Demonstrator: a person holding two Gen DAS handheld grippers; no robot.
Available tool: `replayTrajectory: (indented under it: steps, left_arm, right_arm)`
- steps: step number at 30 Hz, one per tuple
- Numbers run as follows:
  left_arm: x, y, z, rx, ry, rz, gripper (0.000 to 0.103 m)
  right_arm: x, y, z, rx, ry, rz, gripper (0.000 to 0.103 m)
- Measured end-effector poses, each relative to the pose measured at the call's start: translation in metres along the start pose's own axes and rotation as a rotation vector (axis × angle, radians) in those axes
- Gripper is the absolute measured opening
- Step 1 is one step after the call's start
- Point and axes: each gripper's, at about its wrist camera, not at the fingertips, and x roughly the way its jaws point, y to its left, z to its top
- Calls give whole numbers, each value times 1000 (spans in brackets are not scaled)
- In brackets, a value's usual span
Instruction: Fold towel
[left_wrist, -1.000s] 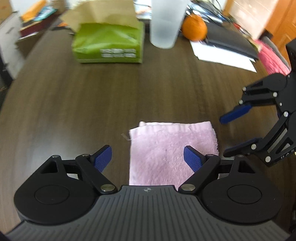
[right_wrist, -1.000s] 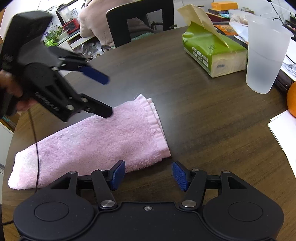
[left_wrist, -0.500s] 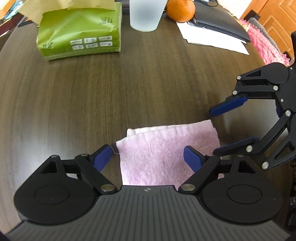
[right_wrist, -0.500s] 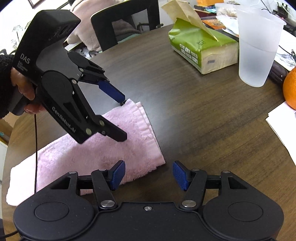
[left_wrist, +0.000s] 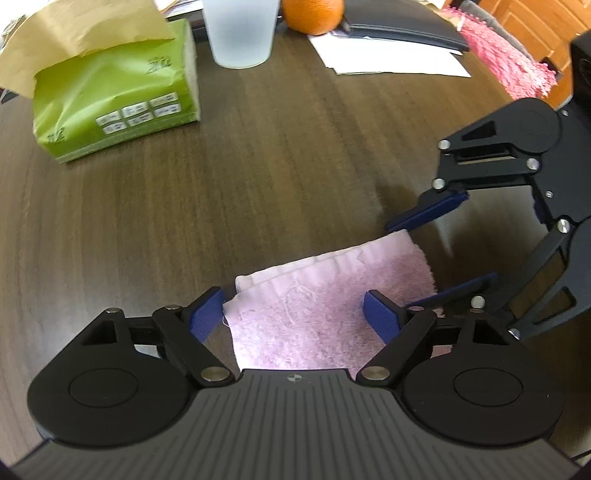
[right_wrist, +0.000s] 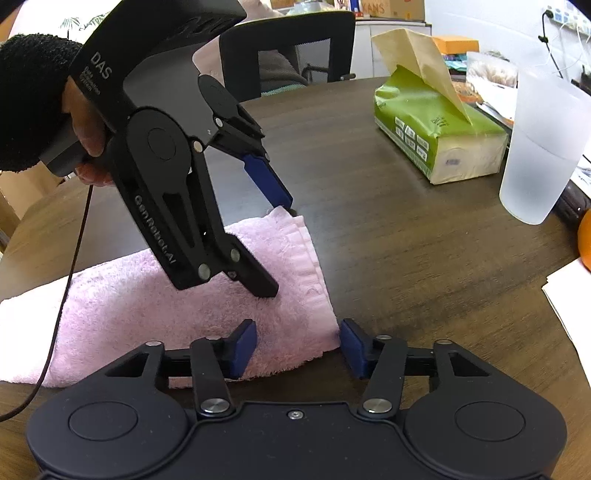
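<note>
A pink towel (left_wrist: 325, 295) lies folded lengthwise on the dark wooden table (left_wrist: 221, 192); it also shows in the right wrist view (right_wrist: 147, 295). My left gripper (left_wrist: 293, 319) is open, its fingers straddling the towel's end corner at the far side; it shows in the right wrist view (right_wrist: 280, 251) tilted down onto the towel. My right gripper (right_wrist: 297, 349) is open over the towel's near end corner; it shows in the left wrist view (left_wrist: 443, 254) with one finger at the towel's corner.
A green tissue pack (right_wrist: 436, 144) with a brown paper sheet, a frosted plastic cup (right_wrist: 543, 147), an orange (left_wrist: 312, 14), white papers (left_wrist: 388, 59) and a black folder (left_wrist: 402, 29) lie at the table's far side. A black chair (right_wrist: 288, 48) stands behind the table.
Both grippers have closed in on the towel's short end and lowered toward its two corners. Both stay open.
</note>
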Motion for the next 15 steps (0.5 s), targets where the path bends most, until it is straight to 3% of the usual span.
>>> replayTrajectory:
  steps: [3,5,6,7,15]
  left_arm:
    - [-2,2,2,-1,1,-17,75]
    - [-3,3,4,-2,2,-29,55]
    - [-3,3,5,-3,2,-34,37]
    - [-4,4,6,-3,2,-40,27]
    - [-4,5,6,-6,-2,-42,27]
  right_arm:
    - [0,3,0,-23,-1,-5,47]
    - [0,3,0,-30,-4,-6,47]
    - [0,3,-1,-29,-7,-4,45]
    - [0,2,-1,-32,-9,-5,45]
    - [-1,2,-4,-47,-18,-4,45]
